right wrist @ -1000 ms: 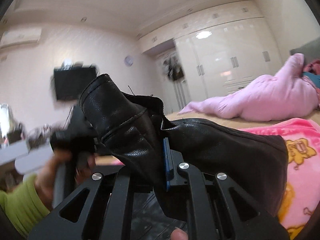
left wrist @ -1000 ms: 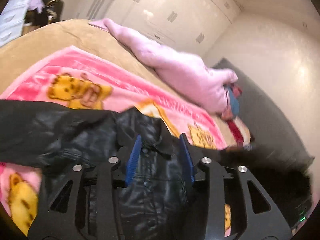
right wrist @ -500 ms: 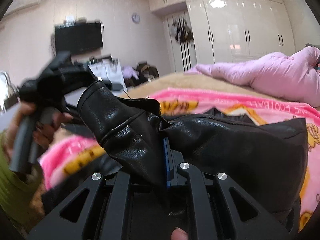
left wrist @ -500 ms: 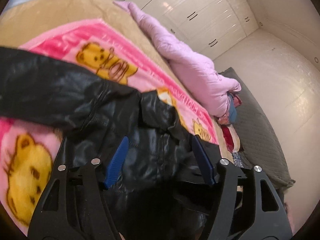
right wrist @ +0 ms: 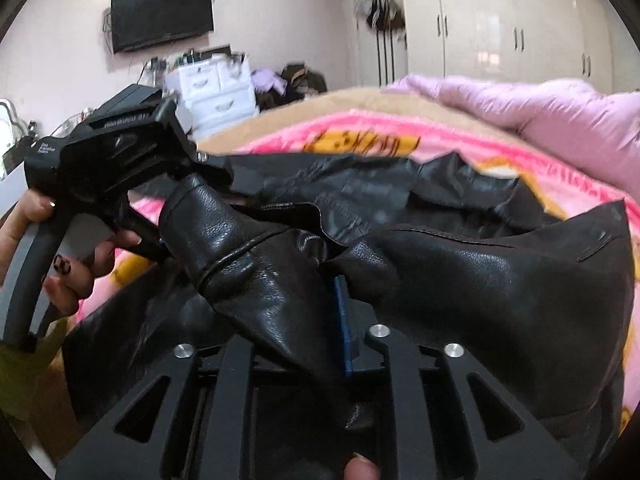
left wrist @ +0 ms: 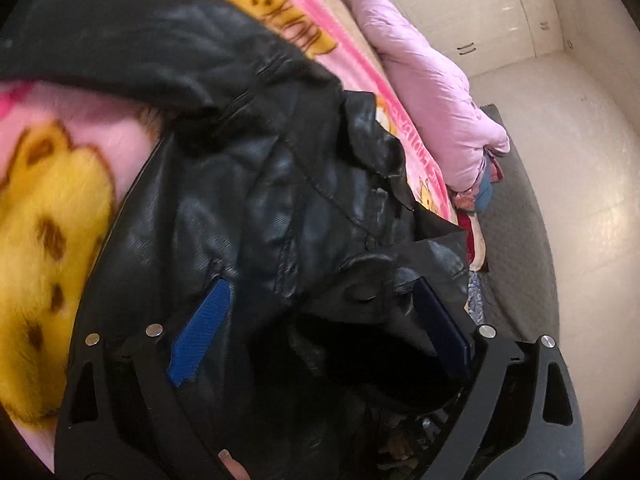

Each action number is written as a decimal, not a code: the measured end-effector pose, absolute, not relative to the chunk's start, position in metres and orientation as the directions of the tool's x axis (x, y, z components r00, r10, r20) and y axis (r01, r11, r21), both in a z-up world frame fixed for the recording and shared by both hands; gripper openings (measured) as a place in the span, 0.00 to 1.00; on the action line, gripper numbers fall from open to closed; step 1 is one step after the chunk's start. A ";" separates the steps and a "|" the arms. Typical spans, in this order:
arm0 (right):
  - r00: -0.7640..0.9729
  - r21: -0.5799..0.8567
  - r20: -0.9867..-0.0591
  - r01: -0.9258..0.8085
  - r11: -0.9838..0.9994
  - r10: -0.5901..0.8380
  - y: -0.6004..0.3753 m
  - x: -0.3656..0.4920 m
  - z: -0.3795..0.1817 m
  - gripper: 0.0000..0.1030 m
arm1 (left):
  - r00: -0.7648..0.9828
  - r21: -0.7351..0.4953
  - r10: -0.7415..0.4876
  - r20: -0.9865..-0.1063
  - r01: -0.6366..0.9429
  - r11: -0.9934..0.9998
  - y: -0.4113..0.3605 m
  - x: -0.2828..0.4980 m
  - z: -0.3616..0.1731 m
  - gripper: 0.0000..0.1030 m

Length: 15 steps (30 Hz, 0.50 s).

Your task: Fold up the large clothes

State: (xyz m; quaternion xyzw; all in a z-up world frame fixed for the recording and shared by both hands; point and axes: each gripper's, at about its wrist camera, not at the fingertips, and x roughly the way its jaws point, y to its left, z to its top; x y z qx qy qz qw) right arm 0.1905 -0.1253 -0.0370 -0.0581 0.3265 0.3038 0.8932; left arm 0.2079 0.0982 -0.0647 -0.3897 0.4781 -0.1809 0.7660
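A black leather jacket (left wrist: 256, 184) lies crumpled on the pink cartoon blanket (left wrist: 52, 220) of a bed. My left gripper (left wrist: 320, 320) hovers low over its collar area, and its jaws are opening: the blue pads (left wrist: 200, 332) stand wide apart with leather lying loose between them, not pinched. In the right wrist view a hand (right wrist: 60, 272) holds that left gripper (right wrist: 216, 168) at the jacket's far edge. My right gripper (right wrist: 296, 300) still has a sleeve cuff (right wrist: 224, 248) of the jacket (right wrist: 500, 280) between its pads. Its jaws are just starting to open, and one blue pad (right wrist: 343, 320) shows against the leather.
A pink quilted cover (left wrist: 432, 80) lies bunched along the bed's far side. White wardrobes (right wrist: 500, 20) line the wall, with a wall TV (right wrist: 160, 14) and a white drawer unit (right wrist: 216, 88) to the left. A grey padded panel (left wrist: 516, 220) stands past the bed.
Both grippers have dropped toward the bed, bringing the jacket down onto the blanket. The left jaws have spread wide and released the leather. The right gripper kept the sleeve.
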 end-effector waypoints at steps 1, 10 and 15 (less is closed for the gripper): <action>0.586 0.099 -0.634 -0.585 0.805 0.504 -0.124 0.190 -0.037 0.21 | 0.479 -0.776 -0.654 -0.586 -0.097 0.624 0.100 0.207 -0.066 0.83; 0.531 0.117 -0.668 -0.617 0.779 0.521 -0.121 0.178 -0.042 0.89 | 0.481 -0.773 -0.647 -0.591 -0.110 0.625 0.110 0.194 -0.061 0.83; 0.485 0.156 -0.646 -0.672 0.724 0.590 -0.139 0.173 -0.021 0.94 | 0.437 -0.778 -0.675 -0.595 -0.100 0.620 0.099 0.185 -0.066 0.83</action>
